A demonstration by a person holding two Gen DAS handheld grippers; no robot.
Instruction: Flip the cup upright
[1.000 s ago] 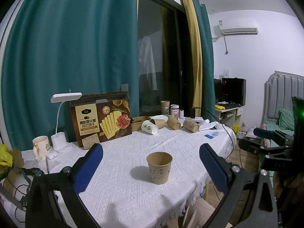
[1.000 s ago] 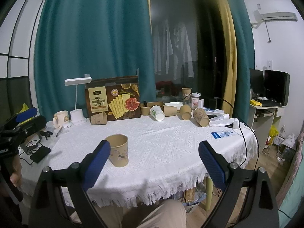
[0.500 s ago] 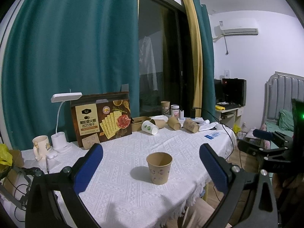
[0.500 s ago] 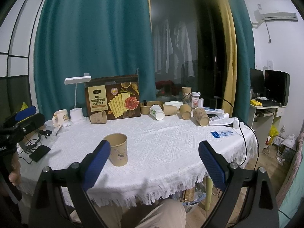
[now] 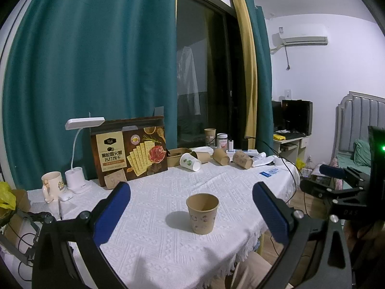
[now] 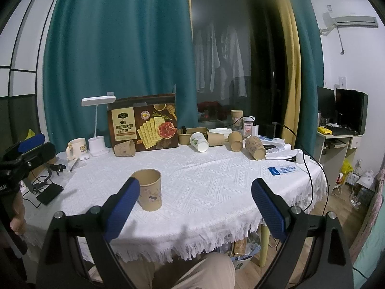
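A brown paper cup (image 5: 202,213) stands upright, mouth up, on the white tablecloth (image 5: 156,236) near the table's front. It also shows in the right wrist view (image 6: 149,189), just beyond my right gripper's left finger. My left gripper (image 5: 191,212) is open and empty, held back from the cup, which sits between its blue fingers in the view. My right gripper (image 6: 195,204) is open and empty, off the table's front edge. Each gripper shows at the edge of the other's view.
Several paper cups lie on their sides at the back: a white one (image 6: 199,141), brown ones (image 6: 235,140) (image 6: 255,147) and one by the cracker box (image 6: 144,125). A desk lamp (image 6: 97,130), mug (image 6: 77,147), phone (image 6: 49,193) and cables sit left.
Almost nothing: the cup stays upright and both grippers stay open, with only a slight drift of the views.
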